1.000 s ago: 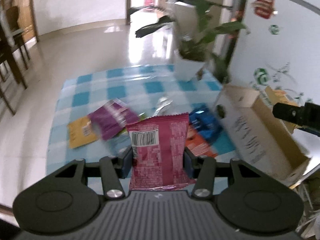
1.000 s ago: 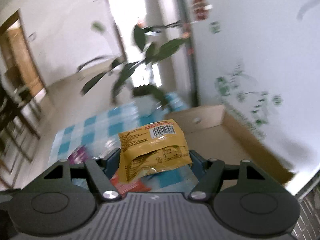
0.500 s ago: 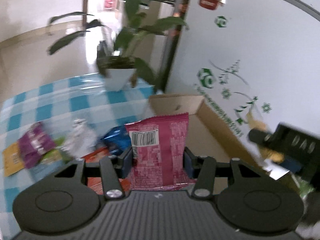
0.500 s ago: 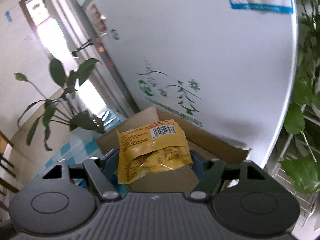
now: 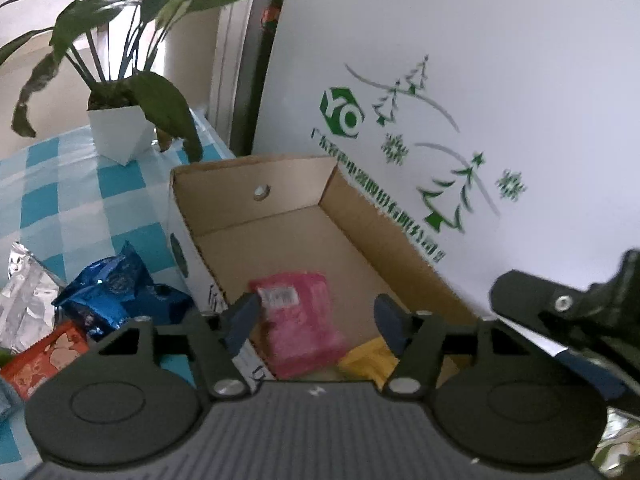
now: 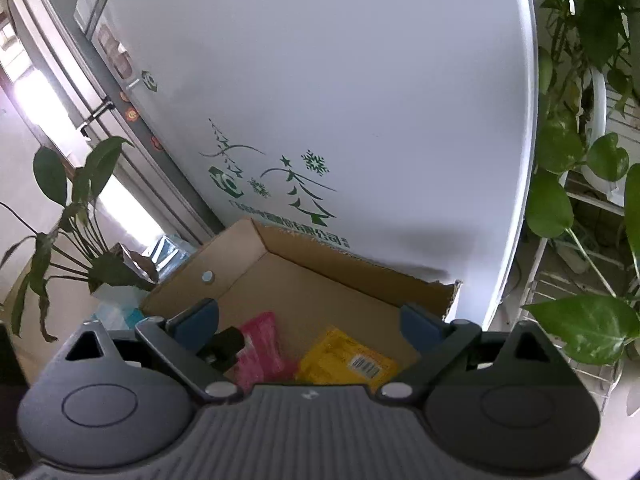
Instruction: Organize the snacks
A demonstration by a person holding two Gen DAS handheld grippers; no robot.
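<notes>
Blue-checked cloth (image 5: 80,200) covers the table where an open cardboard box (image 5: 256,184) stands against a white fridge (image 5: 460,80), a potted plant (image 5: 116,136) just beyond the box's far corner. A second ago each gripper clamped a packet above the table; both jaws have just been opening, and nothing sits between them now. The left gripper (image 5: 316,322) and right gripper (image 6: 310,320) hang over the box, fingers apart. The pink packet (image 5: 300,320) lies flat on the box floor, its long axis along the box's length, barcode end toward the far wall. The yellow packet (image 6: 348,360) lies just beside it, at the box's near end. Blue (image 5: 120,284), silver and red packets remain on the cloth left of the box.
</notes>
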